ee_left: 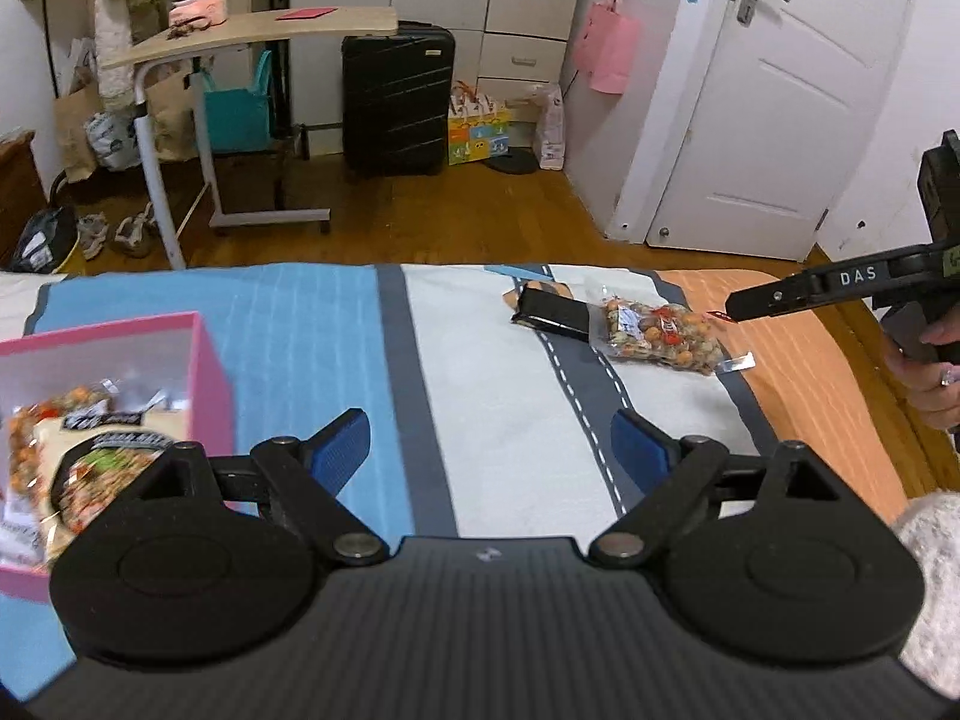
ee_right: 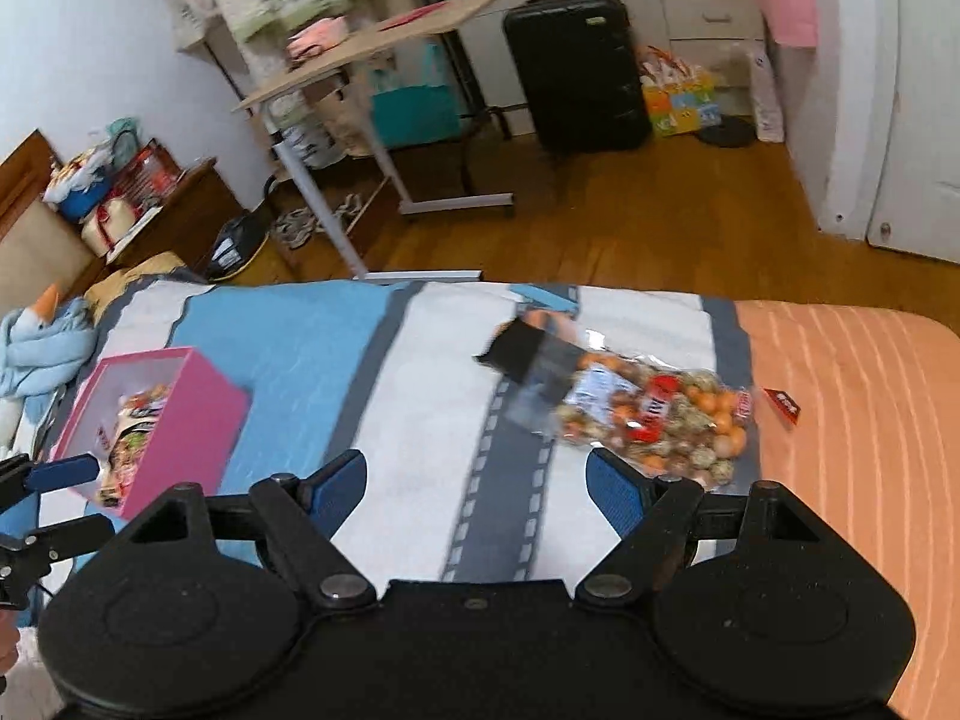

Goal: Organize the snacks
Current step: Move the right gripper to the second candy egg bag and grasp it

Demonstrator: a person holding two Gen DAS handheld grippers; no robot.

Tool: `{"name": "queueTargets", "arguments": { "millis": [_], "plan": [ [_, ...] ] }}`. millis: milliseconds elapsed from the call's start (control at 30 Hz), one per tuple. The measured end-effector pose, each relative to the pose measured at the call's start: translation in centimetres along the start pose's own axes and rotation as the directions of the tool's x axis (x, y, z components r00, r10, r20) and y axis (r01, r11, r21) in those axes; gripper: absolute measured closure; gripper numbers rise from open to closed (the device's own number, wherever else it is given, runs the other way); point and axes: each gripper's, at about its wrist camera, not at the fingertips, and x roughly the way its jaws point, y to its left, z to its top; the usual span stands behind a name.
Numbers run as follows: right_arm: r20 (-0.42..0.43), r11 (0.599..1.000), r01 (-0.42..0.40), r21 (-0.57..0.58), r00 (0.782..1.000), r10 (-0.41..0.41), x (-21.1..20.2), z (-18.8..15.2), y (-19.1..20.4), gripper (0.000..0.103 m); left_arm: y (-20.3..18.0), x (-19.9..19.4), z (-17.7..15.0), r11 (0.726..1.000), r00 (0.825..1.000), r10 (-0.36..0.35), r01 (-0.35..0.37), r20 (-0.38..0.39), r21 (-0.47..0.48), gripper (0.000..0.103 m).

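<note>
Just ahead and right of the right gripper (ee_right: 477, 477) lies the clear bag of mixed nuts (ee_right: 654, 420), flat on the bedspread (ee_right: 420, 420), touching its right fingertip. Long axis runs from near right to far left. Black packet (ee_right: 519, 351) lies beyond, partly under the bag's far end. Right gripper: fingers spread, nothing held. Left gripper (ee_left: 489, 450): likewise spread and empty, the bag well ahead and right of it. Pink box (ee_left: 207, 372), snacks inside, sits at its left. Judgement: right hand nearer; pick is its job.

Pink box (ee_left: 207, 372), black packet (ee_left: 552, 315), blue-white-orange striped bedsheet (ee_left: 336, 330)
</note>
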Motion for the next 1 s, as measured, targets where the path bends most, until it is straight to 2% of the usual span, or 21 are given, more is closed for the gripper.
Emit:
{"name": "queueTargets", "arguments": {
  "millis": [67, 167, 300, 367, 433, 500, 533, 600, 667, 733, 867, 933, 1000],
  "plan": [
    [0.035, 0.999, -0.006, -0.031, 0.999, 0.007, 0.3, -0.5, -1.0, 0.019, -1.0, 1.8, 0.2, 1.0, 1.0, 0.015, -0.015, 0.013, 0.019, 0.007],
    [0.027, 0.999, -0.036, 0.035, 0.999, 0.035, 1.2, -1.0, -2.6, 0.019, -1.9, 4.2, 0.5, 0.999, 0.999, 0.029, -0.03, 0.039, 0.035, 0.006],
    [0.063, 0.995, 0.025, 0.096, 0.998, -0.031, 1.6, -1.5, -4.5, 0.019, -3.0, 8.0, 1.1, 0.999, 1.0, 0.02, -0.021, 0.014, 0.049, 0.005],
    [0.114, 0.988, 0.081, 0.129, 0.989, -0.096, 1.8, -2.0, -5.9, 0.019, -3.4, 10.0, 1.4, 0.999, 1.0, -0.005, 0.005, -0.012, 0.053, 0.005],
    [0.155, 0.974, 0.174, 0.144, 0.968, -0.196, 2.4, -2.1, -6.8, 0.018, -3.7, 11.7, 1.8, 0.998, 0.999, -0.011, 0.013, -0.033, 0.061, 0.005],
    [0.139, 0.944, 0.274, 0.183, 0.944, -0.3, 3.3, -2.0, -8.0, 0.018, -3.9, 13.3, 2.4, 0.998, 0.999, -0.016, 0.019, -0.038, 0.061, 0.005],
    [0.118, 0.933, 0.303, 0.195, 0.937, -0.329, 3.9, -1.8, -8.8, 0.018, -4.0, 14.1, 2.8, 0.998, 0.999, -0.021, 0.024, -0.05, 0.057, 0.005],
    [0.097, 0.915, 0.323, 0.243, 0.93, -0.354, 4.4, -1.8, -10.3, 0.018, -4.6, 15.8, 3.5, 0.998, 0.998, 0.017, -0.013, -0.065, 0.064, 0.005],
    [0.082, 0.904, 0.292, 0.312, 0.94, -0.332, 4.8, -1.8, -11.8, 0.018, -5.6, 17.3, 4.0, 0.994, 0.999, 0.02, -0.015, -0.048, 0.106, 0.005],
    [0.086, 0.893, 0.235, 0.385, 0.954, -0.288, 5.2, -2.0, -13.1, 0.018, -6.0, 18.6, 4.3, 0.995, 0.999, 0.001, 0.004, -0.042, 0.103, 0.005],
    [0.073, 0.869, 0.165, 0.467, 0.972, -0.224, 6.9, -2.7, -15.0, 0.018, -6.5, 22.1, 5.0, 0.997, 0.994, -0.07, 0.072, -0.084, 0.017, 0.005],
    [0.055, 0.832, 0.154, 0.532, 0.975, -0.216, 7.5, -3.5, -16.3, 0.018, -6.5, 24.0, 5.4, 0.992, 0.987, -0.122, 0.118, -0.1, -0.043, 0.005],
    [0.057, 0.806, 0.131, 0.578, 0.978, -0.199, 8.0, -4.2, -17.2, 0.018, -6.5, 25.4, 5.7, 0.986, 0.984, -0.144, 0.134, -0.106, -0.097, 0.005]
  ]
}}
